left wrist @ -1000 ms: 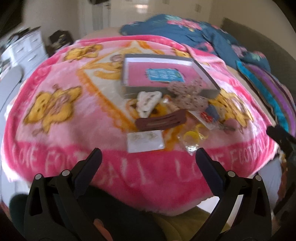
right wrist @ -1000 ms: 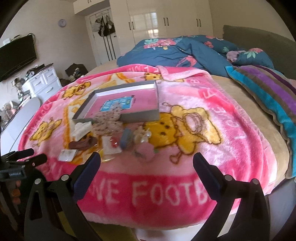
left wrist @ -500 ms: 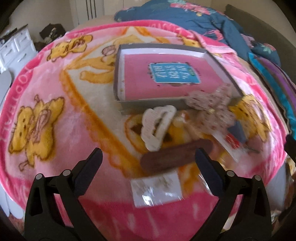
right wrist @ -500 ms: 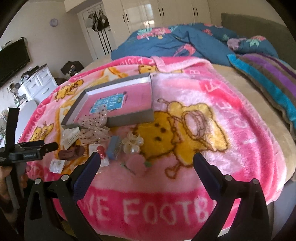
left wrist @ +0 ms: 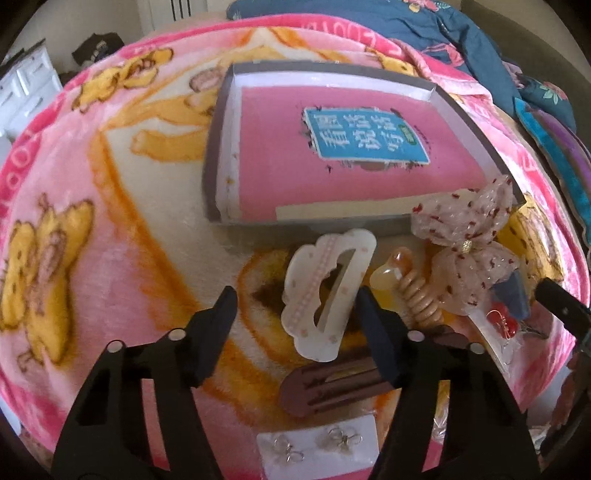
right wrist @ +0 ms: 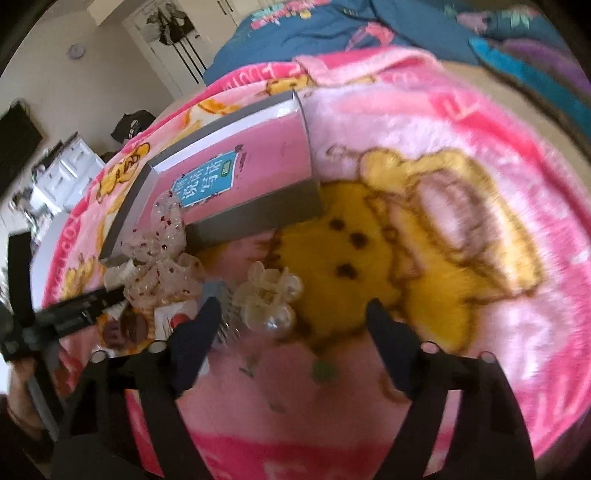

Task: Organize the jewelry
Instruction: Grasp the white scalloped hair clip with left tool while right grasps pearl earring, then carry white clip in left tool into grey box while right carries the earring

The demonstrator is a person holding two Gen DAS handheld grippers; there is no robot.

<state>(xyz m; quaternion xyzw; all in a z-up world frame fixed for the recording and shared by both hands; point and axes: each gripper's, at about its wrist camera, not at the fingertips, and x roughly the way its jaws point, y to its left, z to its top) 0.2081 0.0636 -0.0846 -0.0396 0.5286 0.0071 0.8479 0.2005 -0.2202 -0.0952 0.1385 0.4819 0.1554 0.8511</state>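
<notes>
A grey box with a pink lining and blue label lies on the pink blanket; it also shows in the right wrist view. In front of it lie a cream cloud-shaped hair clip, a brown hair clip, a dotted bow, a card of earrings and a clear pearl claw clip. My left gripper is open, its fingers either side of the cream clip. My right gripper is open just over the pearl claw clip.
A pink cartoon blanket covers the bed. A blue quilt and striped pillows lie at the far side. A white dresser and wardrobe stand beyond the bed. The left gripper shows in the right wrist view.
Both grippers have moved forward and down toward the pile. The left now straddles the cream clip. The right has closed in on the pearl claw clip.
</notes>
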